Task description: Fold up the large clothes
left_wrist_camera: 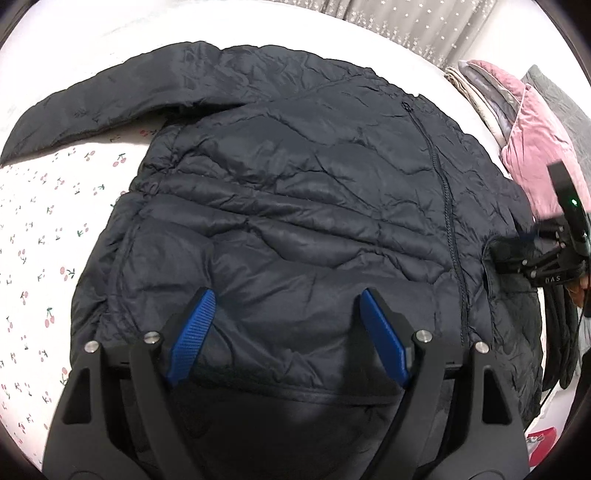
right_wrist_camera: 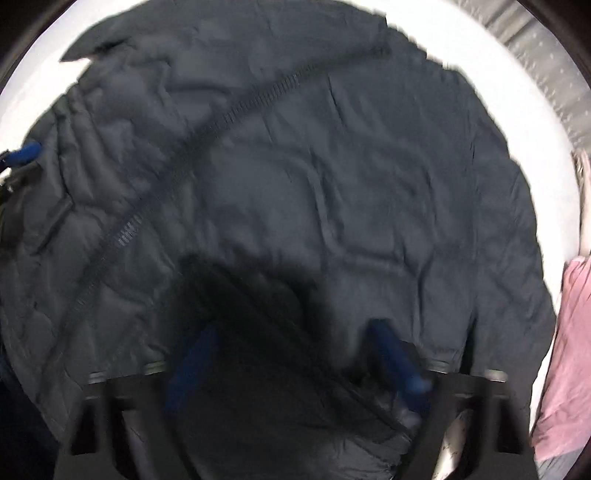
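A dark navy quilted jacket (left_wrist_camera: pixel 295 192) lies spread on the bed, zipper (left_wrist_camera: pixel 439 192) running down its right half and one sleeve (left_wrist_camera: pixel 103 99) stretched out to the far left. My left gripper (left_wrist_camera: pixel 286 299) is open over the jacket's near hem, blue pads apart with the fabric below them. My right gripper (left_wrist_camera: pixel 517 254) shows at the jacket's right edge in the left wrist view. In the blurred right wrist view the right gripper (right_wrist_camera: pixel 295 332) is open over the jacket (right_wrist_camera: pixel 332 166), with a dark fold of fabric between the fingers.
The white bedsheet with a cherry print (left_wrist_camera: pixel 48 229) lies under the jacket. A pink velvet pillow (left_wrist_camera: pixel 535 140) and folded bedding sit at the far right. A grey patterned curtain (left_wrist_camera: pixel 406 22) hangs behind the bed.
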A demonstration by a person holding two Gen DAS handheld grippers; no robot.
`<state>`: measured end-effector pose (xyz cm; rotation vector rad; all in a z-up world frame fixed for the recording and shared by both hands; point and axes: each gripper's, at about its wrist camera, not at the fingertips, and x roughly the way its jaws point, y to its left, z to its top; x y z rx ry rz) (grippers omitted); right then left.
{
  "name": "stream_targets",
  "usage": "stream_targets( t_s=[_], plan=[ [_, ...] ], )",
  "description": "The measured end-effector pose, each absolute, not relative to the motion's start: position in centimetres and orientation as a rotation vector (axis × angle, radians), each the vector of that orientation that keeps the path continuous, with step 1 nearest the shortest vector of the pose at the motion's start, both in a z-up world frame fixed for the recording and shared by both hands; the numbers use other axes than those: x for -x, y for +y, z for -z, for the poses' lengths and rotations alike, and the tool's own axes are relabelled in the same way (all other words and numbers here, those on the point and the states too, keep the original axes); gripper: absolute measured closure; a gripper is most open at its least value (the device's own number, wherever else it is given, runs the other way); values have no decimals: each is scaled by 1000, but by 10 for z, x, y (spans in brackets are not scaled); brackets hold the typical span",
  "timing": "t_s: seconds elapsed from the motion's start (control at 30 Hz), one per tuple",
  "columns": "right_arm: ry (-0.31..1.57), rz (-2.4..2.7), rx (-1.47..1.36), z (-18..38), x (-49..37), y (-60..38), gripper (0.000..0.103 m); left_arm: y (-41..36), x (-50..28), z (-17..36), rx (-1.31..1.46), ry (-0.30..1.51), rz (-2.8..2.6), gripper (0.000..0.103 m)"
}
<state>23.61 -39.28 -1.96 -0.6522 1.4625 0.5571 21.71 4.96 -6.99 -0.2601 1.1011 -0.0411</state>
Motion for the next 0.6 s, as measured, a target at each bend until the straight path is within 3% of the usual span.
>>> stream_targets(
  t_s=[0.03,0.13,0.23,0.5,0.6],
  plan=[
    [1475,-569,610,16,-237,-402,79,52,-218,70,271,1101,39,22],
    [1421,-637,635,-7,-209,-413,87,54,-217,69,290,1100,40,22],
    [1356,-684,674,-30,-164,-420,88,52,-216,68,277,1095,36,22],
    [1323,-605,722,-14,-77,-428,87,50,-213,65,278,1073,41,22],
    [1246,-701,630,-46,-51,-427,86,50,-213,62,285,1056,46,22]
  ],
)
